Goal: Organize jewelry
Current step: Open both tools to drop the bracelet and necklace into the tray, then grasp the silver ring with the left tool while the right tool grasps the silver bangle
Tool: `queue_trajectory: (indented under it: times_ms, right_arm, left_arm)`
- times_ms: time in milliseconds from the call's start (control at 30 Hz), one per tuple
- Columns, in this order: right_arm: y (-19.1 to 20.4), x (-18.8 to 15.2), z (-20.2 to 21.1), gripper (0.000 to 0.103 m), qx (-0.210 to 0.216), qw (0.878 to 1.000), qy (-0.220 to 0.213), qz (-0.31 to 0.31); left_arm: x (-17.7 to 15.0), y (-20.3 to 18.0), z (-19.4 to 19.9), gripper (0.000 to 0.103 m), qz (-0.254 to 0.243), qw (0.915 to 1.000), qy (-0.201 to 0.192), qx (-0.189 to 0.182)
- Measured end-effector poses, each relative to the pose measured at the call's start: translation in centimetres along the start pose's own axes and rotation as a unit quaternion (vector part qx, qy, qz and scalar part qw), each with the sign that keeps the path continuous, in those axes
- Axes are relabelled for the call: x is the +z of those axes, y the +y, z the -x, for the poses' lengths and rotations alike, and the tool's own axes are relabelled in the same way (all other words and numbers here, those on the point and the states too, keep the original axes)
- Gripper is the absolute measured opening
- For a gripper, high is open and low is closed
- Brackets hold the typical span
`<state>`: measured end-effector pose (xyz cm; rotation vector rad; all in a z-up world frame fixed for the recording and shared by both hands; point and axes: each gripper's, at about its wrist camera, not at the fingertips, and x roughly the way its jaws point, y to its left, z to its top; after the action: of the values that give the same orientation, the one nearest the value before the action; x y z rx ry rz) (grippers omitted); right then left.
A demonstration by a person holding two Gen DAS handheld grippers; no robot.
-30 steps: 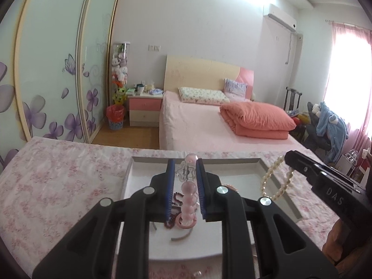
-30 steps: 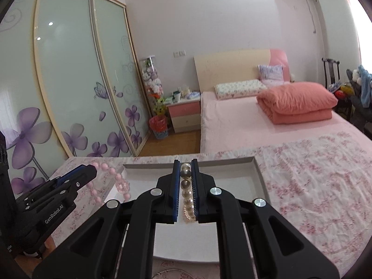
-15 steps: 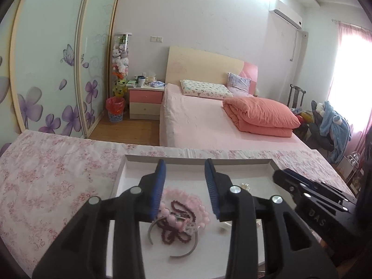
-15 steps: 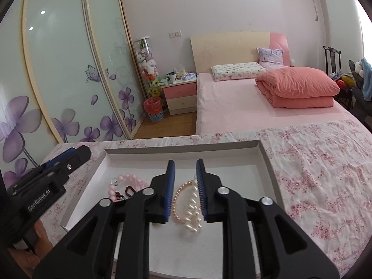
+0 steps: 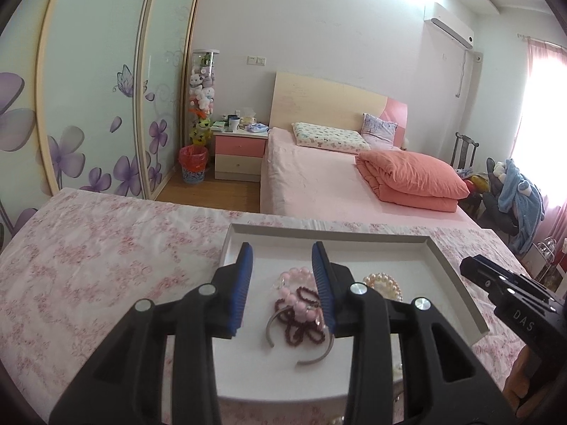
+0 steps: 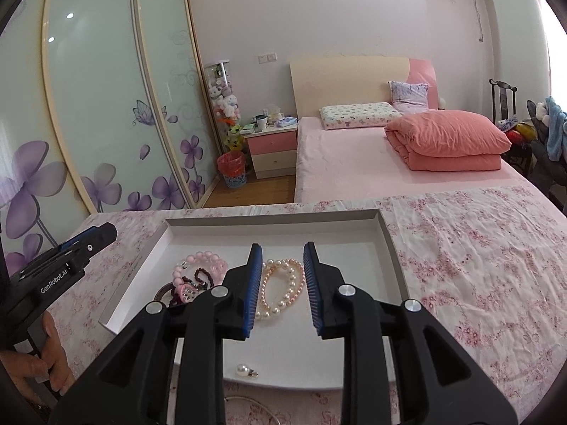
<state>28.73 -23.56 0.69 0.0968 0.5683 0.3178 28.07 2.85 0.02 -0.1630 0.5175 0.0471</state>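
Note:
A white tray (image 5: 457,279) lies on the floral tablecloth. In it a pink bead bracelet (image 5: 296,292) lies on a dark red bead string (image 5: 301,331) and a silver bangle (image 5: 271,329). My left gripper (image 5: 283,283) is open and empty above them. A pearl bracelet (image 6: 280,285) lies in the tray (image 6: 389,248) between the open fingers of my right gripper (image 6: 281,283), which holds nothing. The pink bracelet (image 6: 202,262) lies to its left. The pearls also show in the left wrist view (image 5: 382,283).
A loose pearl earring (image 6: 244,370) lies near the tray's front edge. A thin wire piece (image 6: 248,402) lies on the cloth (image 6: 478,265) in front of the tray. A bed (image 5: 336,184) and nightstand (image 5: 241,156) stand behind the table.
Both grippers opened and let go: the pink bracelet and the pearl bracelet dropped into the tray. Both grippers have drawn back and opened wider since.

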Motion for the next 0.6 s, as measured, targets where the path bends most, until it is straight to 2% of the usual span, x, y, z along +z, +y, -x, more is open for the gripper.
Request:
queue_trajectory:
  times_ms: [267, 600]
  right_arm:
    - [0.0, -1.9, 1.5, 0.026, 0.006, 1.0, 0.018, 0.016]
    - [0.1, -6.9, 2.8, 0.026, 0.028, 0.995, 0.096, 0.028]
  left_arm:
    - [-1.8, 0.4, 1.9, 0.036, -0.008, 0.9999, 0.009, 0.003]
    - [-5.5, 0.8, 4.0, 0.04, -0.031, 0.9987, 0.039, -0.006]
